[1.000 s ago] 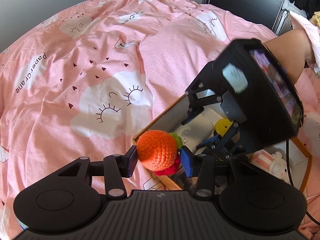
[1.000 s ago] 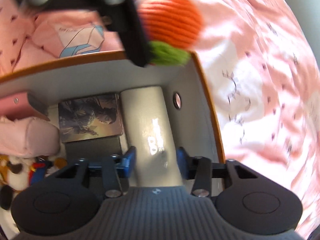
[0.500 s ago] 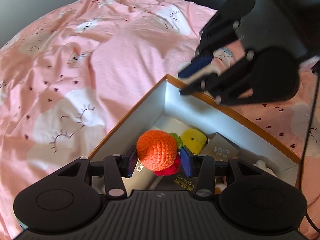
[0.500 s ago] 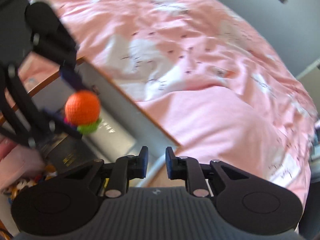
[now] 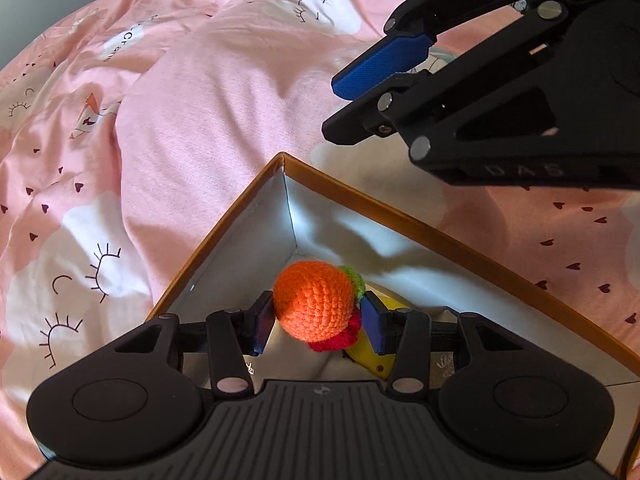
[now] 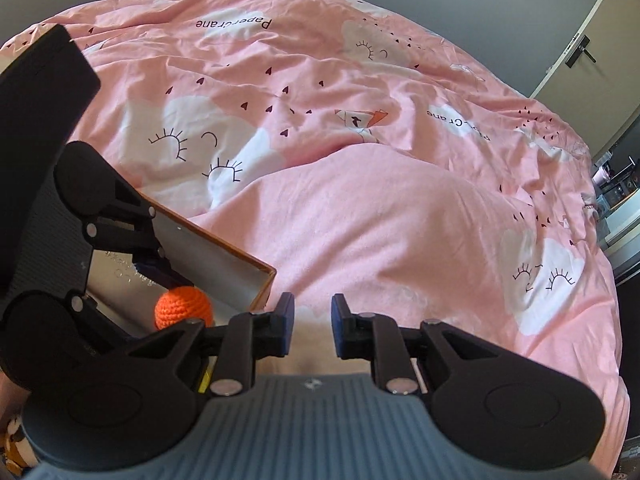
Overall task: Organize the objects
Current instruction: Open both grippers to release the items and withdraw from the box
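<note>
An orange crochet ball (image 5: 314, 306) with green and red knitted bits is clamped between the blue pads of my left gripper (image 5: 318, 316). It hangs inside the near corner of an open cardboard box (image 5: 400, 216) with an orange rim and white walls. In the right wrist view the same ball (image 6: 182, 306) shows just inside the box corner (image 6: 224, 246). My right gripper (image 6: 313, 326) is above the bedcover outside the box, its jaws a narrow gap apart with nothing between them. It also hangs above the box's far side in the left wrist view (image 5: 336, 106).
The box lies on a bed under a rumpled pink cover (image 6: 360, 200) printed with white clouds. A yellow object (image 5: 380, 356) and other items lie in the box under the ball. A grey wall and a door with a handle (image 6: 578, 52) stand beyond the bed.
My left gripper has carried the ball down into the box corner. The right gripper has come up out of the box, rolled, narrowed its jaws, and now faces the bedcover.
</note>
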`<state>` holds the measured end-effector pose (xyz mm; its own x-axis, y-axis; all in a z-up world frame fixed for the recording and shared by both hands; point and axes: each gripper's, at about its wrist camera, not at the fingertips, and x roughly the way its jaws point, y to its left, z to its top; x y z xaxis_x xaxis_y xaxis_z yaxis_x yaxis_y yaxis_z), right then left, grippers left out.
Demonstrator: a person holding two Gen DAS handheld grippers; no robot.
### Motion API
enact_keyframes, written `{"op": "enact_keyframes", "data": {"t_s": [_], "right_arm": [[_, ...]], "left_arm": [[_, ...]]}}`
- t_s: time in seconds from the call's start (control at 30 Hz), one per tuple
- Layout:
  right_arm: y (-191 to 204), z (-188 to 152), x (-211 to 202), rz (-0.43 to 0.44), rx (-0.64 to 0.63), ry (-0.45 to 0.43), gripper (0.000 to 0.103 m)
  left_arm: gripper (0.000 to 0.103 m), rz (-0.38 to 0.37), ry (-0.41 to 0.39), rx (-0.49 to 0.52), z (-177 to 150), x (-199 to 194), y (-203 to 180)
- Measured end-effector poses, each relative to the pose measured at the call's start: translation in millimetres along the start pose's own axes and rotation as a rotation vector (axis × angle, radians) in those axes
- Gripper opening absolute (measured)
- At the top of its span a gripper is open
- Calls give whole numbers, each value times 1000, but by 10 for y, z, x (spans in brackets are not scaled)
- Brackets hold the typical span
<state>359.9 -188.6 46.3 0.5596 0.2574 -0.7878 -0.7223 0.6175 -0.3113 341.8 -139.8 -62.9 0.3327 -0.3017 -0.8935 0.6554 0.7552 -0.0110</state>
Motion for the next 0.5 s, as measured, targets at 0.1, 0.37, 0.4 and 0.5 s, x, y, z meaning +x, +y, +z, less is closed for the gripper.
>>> {"op": "enact_keyframes", "data": {"t_s": [0.1, 0.37, 0.4, 0.5], "right_arm": [[-12, -26, 22, 2, 5, 5, 20], [-25, -64, -18, -10, 15, 1, 27], [-20, -68, -40, -14, 15, -1, 27], [12, -84, -140, -14, 21, -9, 30]], "left_arm": [[54, 13, 6, 0, 14, 54, -5], [68, 35, -19, 9, -17, -49, -62], [68, 40, -22, 9, -25, -87, -67], [68, 49, -45, -1, -73, -263, -85]]}}
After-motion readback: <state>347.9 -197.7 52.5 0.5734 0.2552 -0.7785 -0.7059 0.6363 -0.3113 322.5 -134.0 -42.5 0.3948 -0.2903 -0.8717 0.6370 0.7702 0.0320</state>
